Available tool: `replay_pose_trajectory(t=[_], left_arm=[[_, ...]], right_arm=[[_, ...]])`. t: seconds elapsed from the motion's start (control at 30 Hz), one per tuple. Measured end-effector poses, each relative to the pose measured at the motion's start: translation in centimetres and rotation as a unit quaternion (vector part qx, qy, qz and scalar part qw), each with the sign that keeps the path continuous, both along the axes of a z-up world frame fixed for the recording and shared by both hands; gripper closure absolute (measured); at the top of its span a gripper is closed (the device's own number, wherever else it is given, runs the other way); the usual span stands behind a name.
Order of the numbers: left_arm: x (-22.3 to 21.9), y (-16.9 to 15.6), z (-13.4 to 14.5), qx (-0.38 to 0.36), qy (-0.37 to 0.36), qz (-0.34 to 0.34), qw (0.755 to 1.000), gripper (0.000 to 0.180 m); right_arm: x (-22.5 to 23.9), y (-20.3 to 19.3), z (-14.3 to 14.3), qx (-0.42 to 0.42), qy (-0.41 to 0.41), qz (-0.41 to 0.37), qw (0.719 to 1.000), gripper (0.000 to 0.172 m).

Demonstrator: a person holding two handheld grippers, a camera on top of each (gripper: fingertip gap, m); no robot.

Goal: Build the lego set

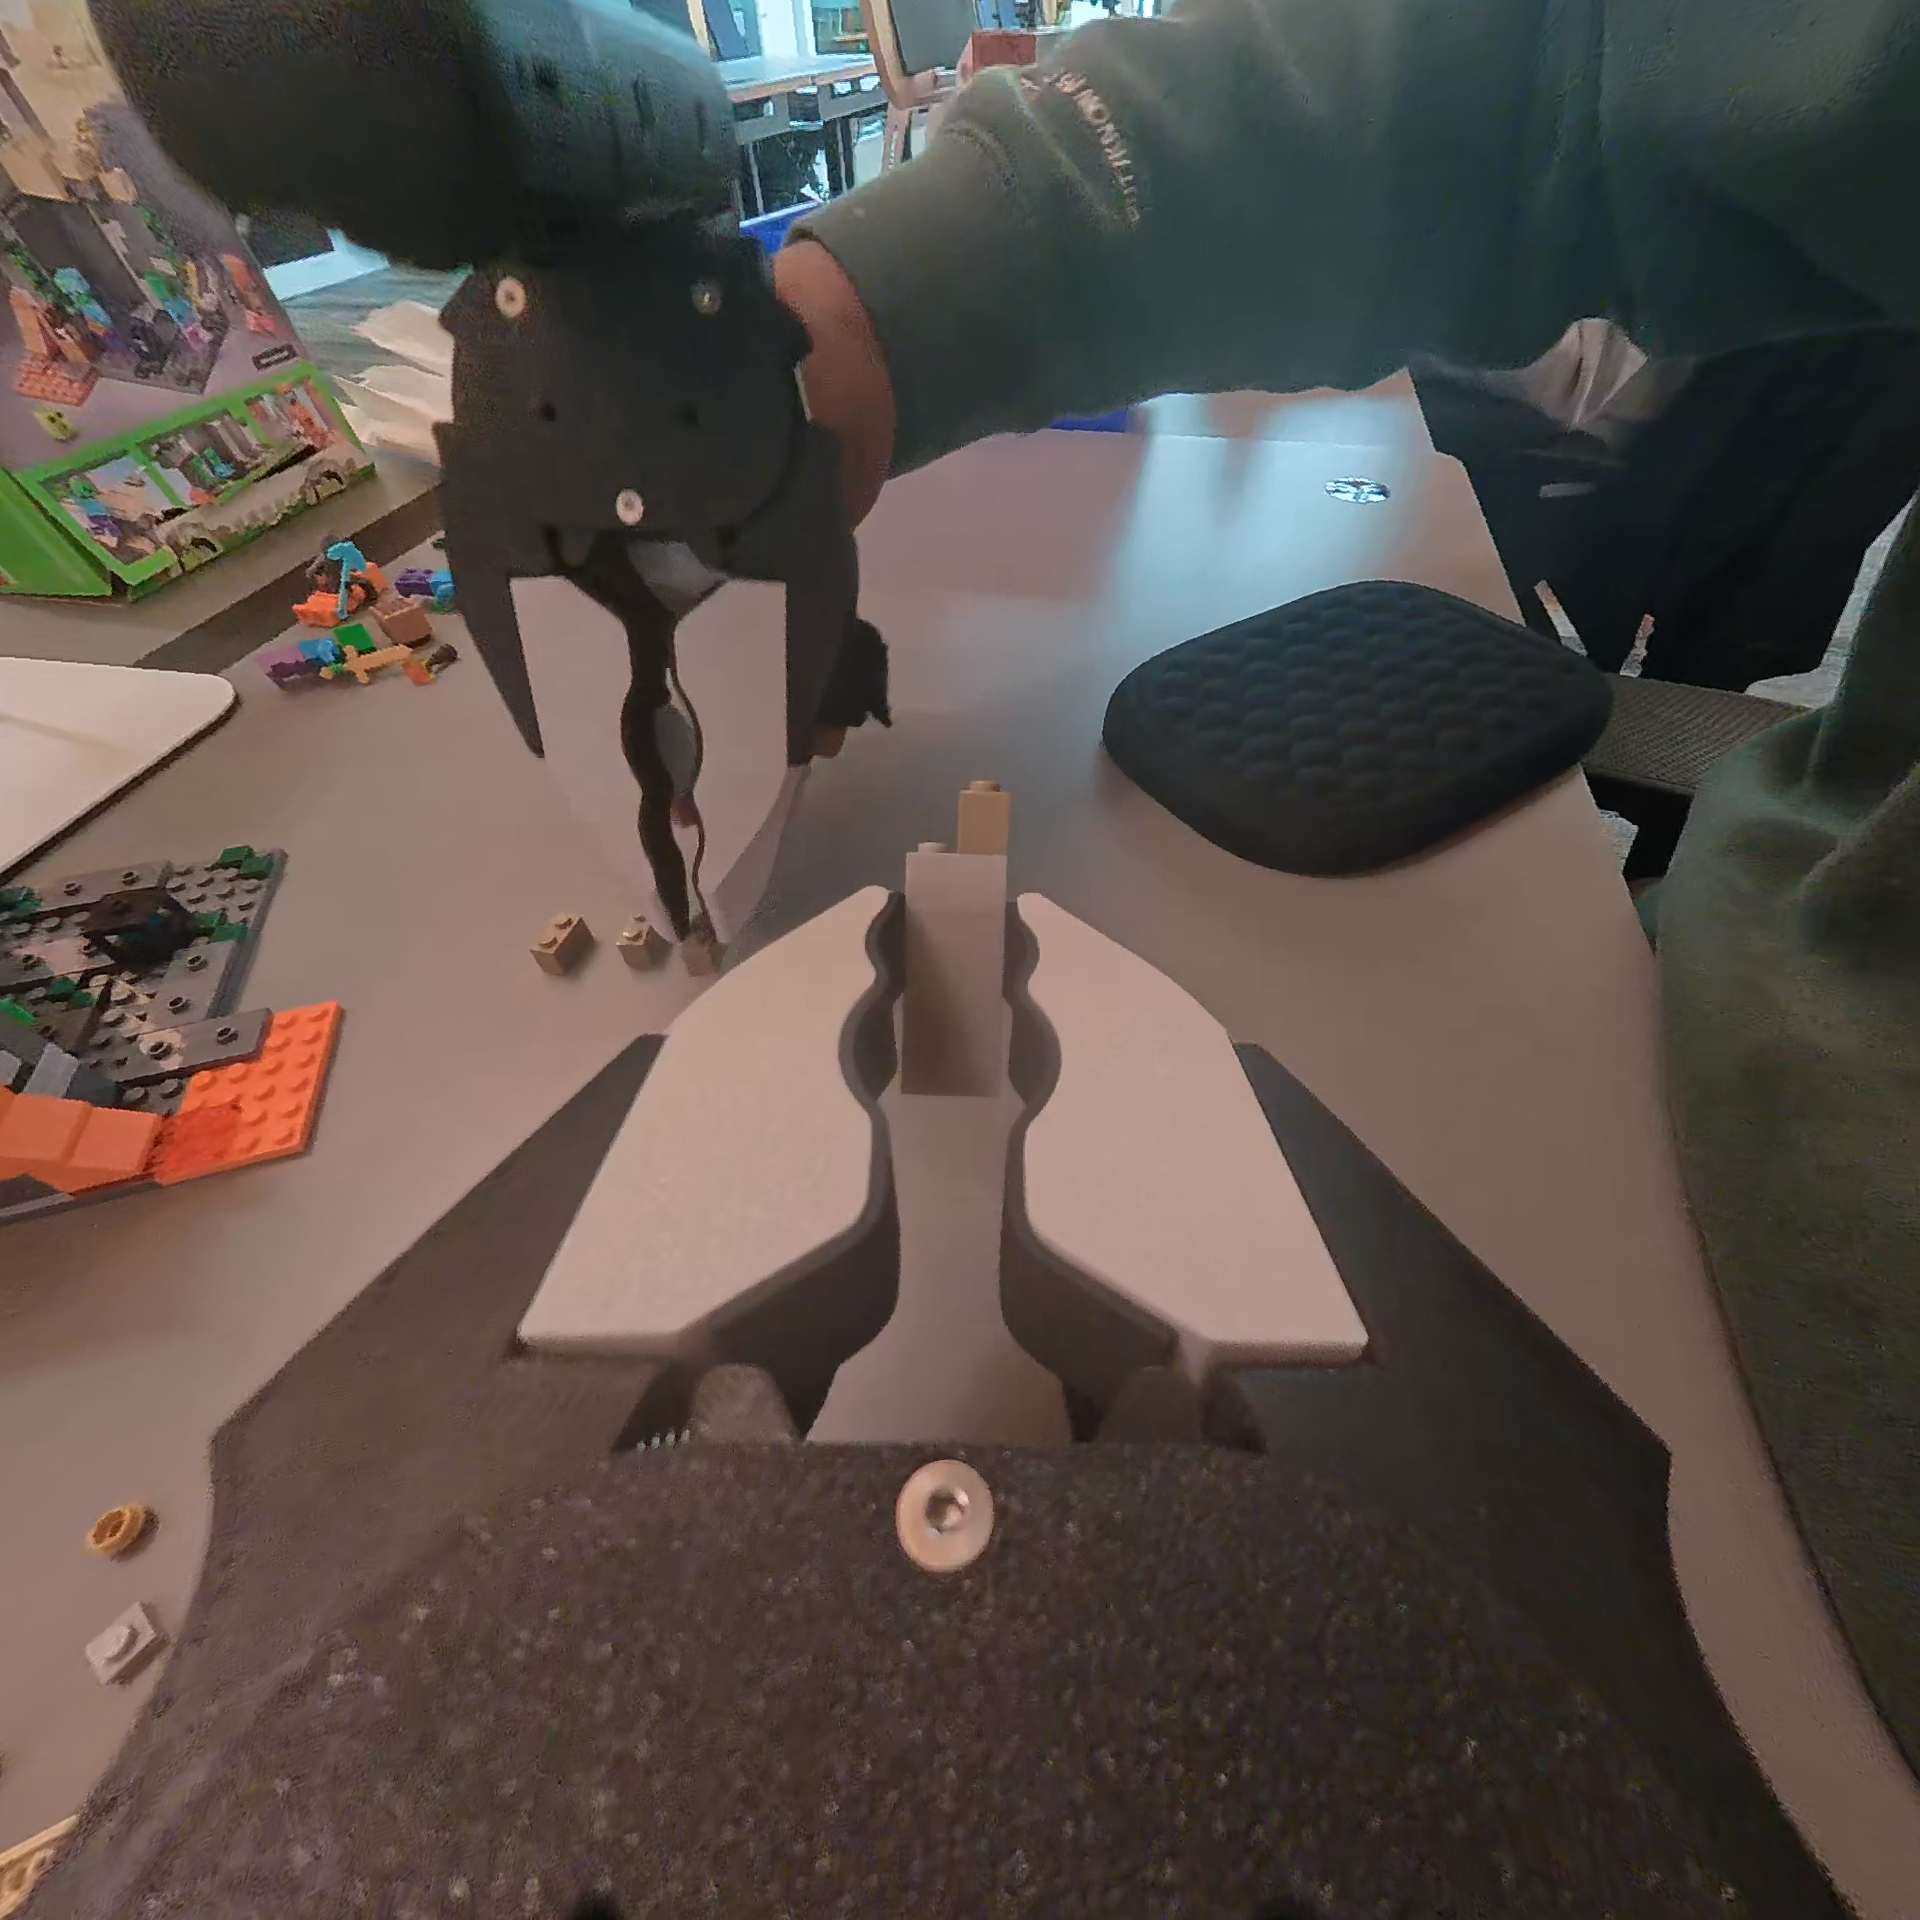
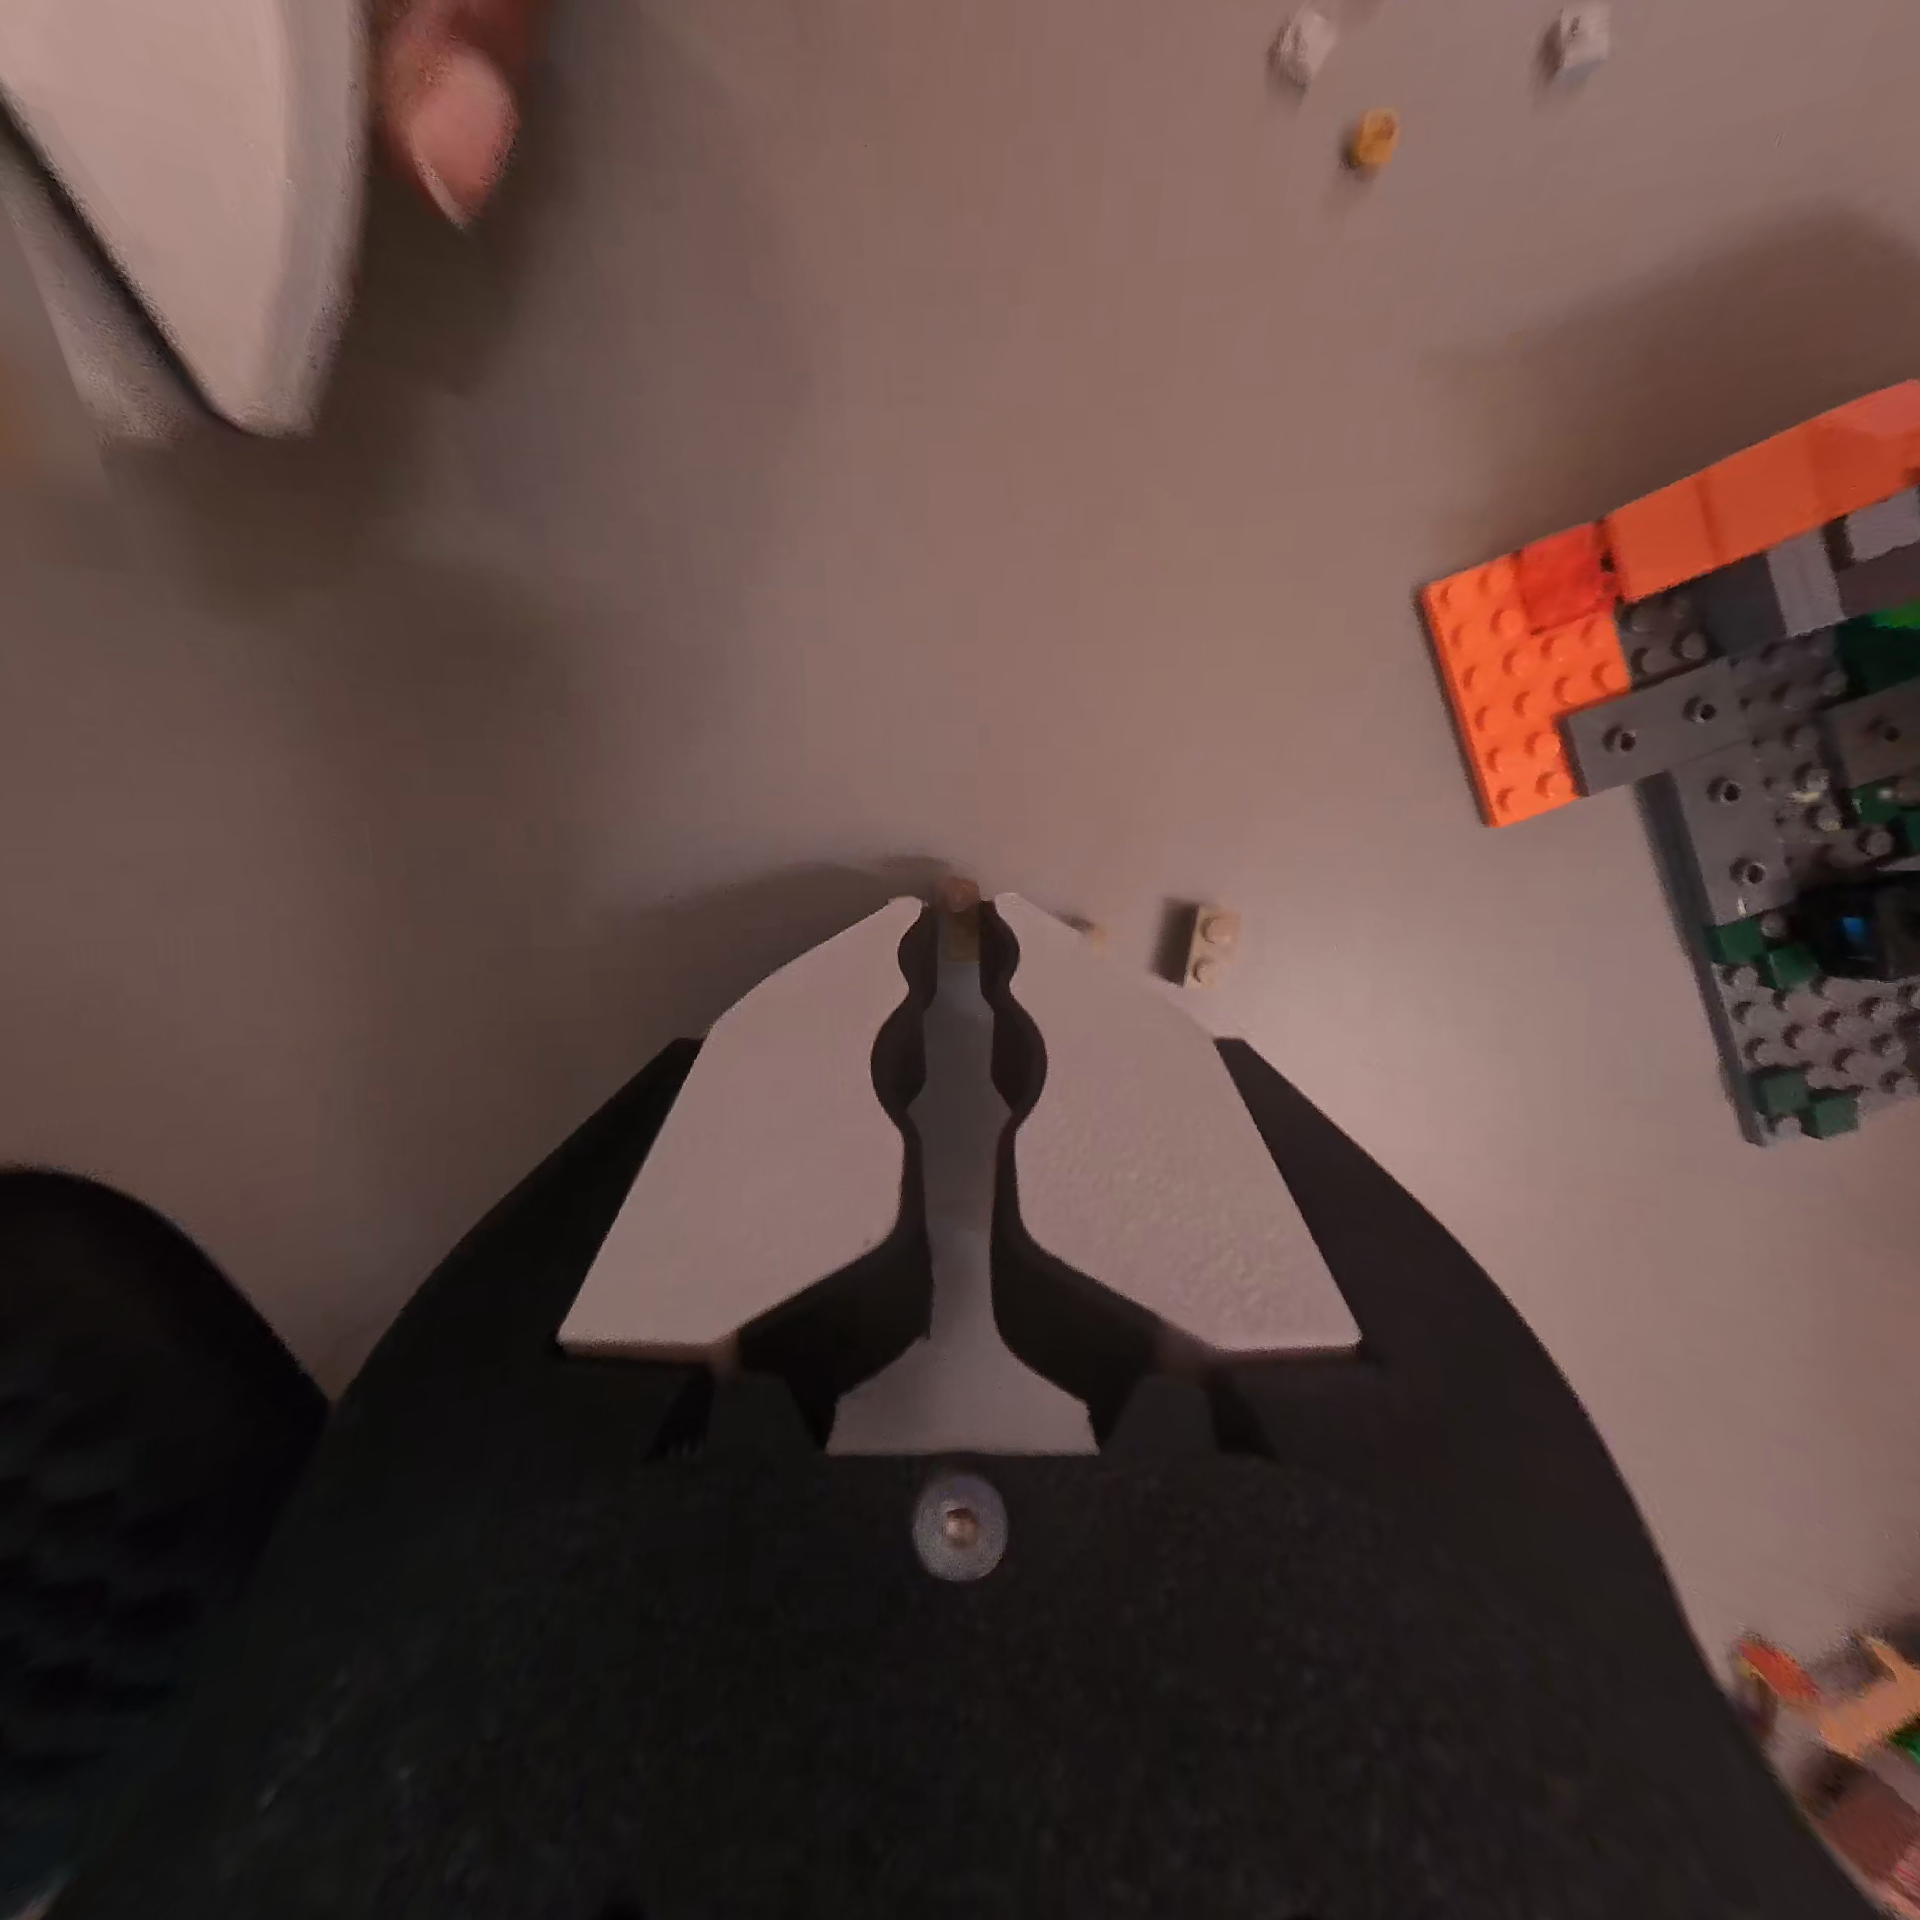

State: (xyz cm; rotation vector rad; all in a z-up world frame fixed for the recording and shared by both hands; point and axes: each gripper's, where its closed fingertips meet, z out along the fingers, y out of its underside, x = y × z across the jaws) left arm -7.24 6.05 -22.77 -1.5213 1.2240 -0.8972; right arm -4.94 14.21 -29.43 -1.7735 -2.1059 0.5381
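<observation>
Both hand-held grippers clamp studded plastic: left (image 1: pixel 956 935) grey brick (image 1: pixel 954 977), right (image 2: pixel 958 920) tan brick (image 2: pixel 961 930)

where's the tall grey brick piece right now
In the left wrist view, the tall grey brick piece stands upright, centre frame, clamped between the left tongs.

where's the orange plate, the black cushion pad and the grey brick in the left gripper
orange plate (image 1: pixel 255 1091): left wrist view, on its studded top.
black cushion pad (image 1: pixel 1351 717): left wrist view, middle of its textured top.
grey brick (image 1: pixel 954 987): left wrist view, on its flat face between the fingers.
</observation>
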Motion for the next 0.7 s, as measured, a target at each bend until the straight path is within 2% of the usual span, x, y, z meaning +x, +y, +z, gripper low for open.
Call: replay_pose_trajectory(t=[0.07, 0.17, 0.27, 0.5, 0.7], left_arm=[[-0.1, 0.2, 0.2, 0.000, -0.005, 0.007, 1.000, 0.163], [-0.4, 0.6, 0.4, 0.004, -0.010, 0.019, 1.000, 0.163], [-0.4, 0.7, 0.5, 0.013, -0.012, 0.023, 1.000, 0.163], [-0.1, 0.4, 1.5, 0.057, -0.031, 0.023, 0.998, 0.163], [-0.3, 0.1, 3.6, 0.123, -0.067, 0.033, 0.990, 0.163]], right_arm=[[-1.2, -1.2, 2.2, -0.038, 0.064, -0.009, 0.997, 0.165], [-2.8, -3.8, 7.2, -0.093, 0.184, -0.006, 0.978, 0.165], [-3.3, -6.0, 10.3, -0.108, 0.244, 0.003, 0.964, 0.165], [-3.2, -7.6, 10.4, -0.094, 0.216, 0.021, 0.972, 0.165], [-3.4, -8.2, 12.1, -0.054, 0.191, 0.051, 0.979, 0.164]])
